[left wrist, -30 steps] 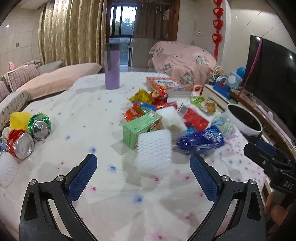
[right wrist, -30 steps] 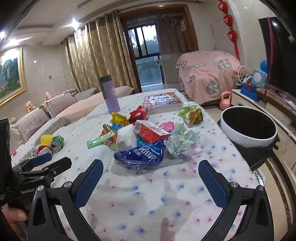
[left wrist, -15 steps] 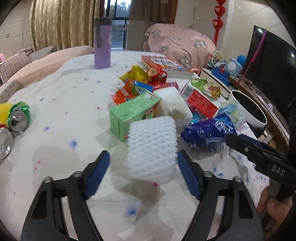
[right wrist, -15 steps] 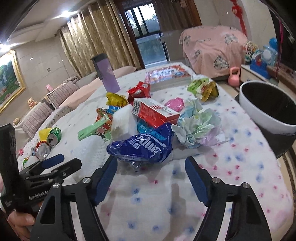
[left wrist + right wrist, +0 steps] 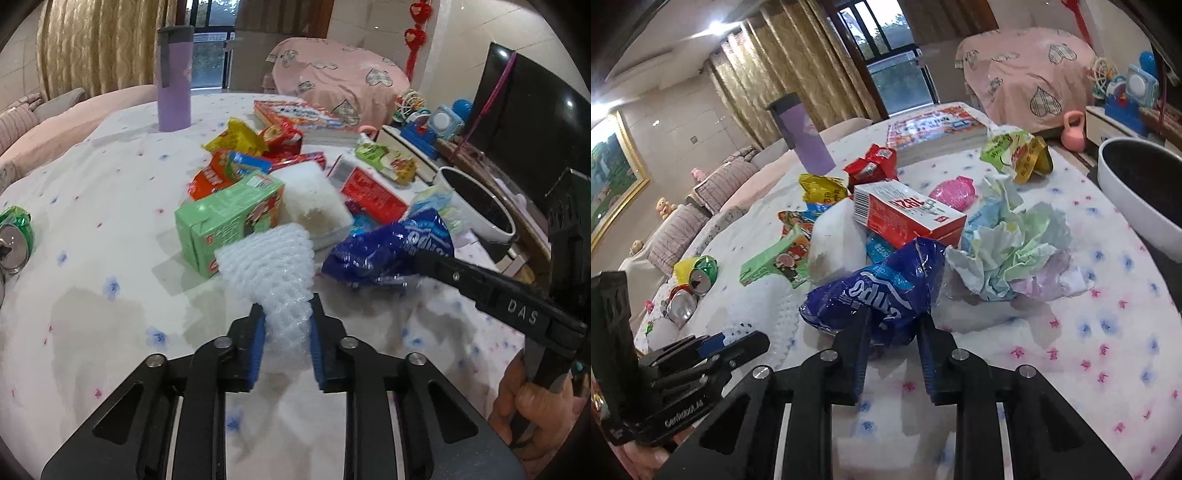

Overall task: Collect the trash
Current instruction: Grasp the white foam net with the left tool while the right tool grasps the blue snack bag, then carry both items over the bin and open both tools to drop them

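Here we've both jaws closing: left gripper point(image 5: 286, 341) on foam net point(image 5: 271, 271); right gripper point(image 5: 892, 356) on blue wrapper point(image 5: 877, 291), bin point(image 5: 1141, 199) at 2 o'clock.

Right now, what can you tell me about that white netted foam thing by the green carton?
The white foam net sleeve looks soft and squashy, with a diamond mesh. It lies on the flowered tablecloth, its far end against the green carton. The left gripper is closing, and its blue pads pinch the near end narrow.
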